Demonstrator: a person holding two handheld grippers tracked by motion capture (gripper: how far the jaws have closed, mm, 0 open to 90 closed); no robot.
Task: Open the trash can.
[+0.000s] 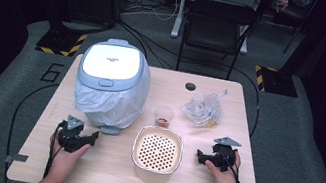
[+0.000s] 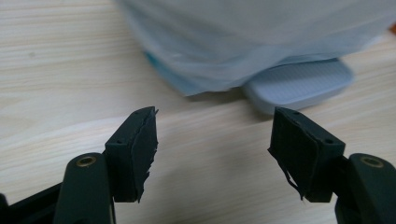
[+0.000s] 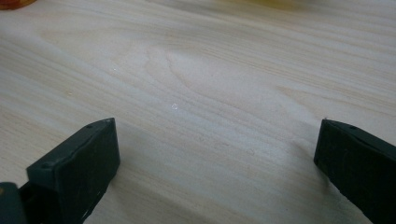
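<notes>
On the left, my left gripper (image 1: 90, 136) rests on the table (image 1: 101, 172) just in front of the pedal bin (image 1: 111, 80). Its jaws stand apart with nothing between them. In the left gripper view they point at the bin's foot pedal (image 2: 299, 84), which is near but not touched. The plastic liner (image 2: 243, 42) hangs loosely over the pedal, so I fear a jaw could catch the film and drag the light bin. In the middle stand the perforated container (image 1: 157, 150) and the small cup (image 1: 163, 115); a careless sweep could tip the cup. On the right, my right gripper (image 1: 201, 155) is also open and empty, over bare wood.
</notes>
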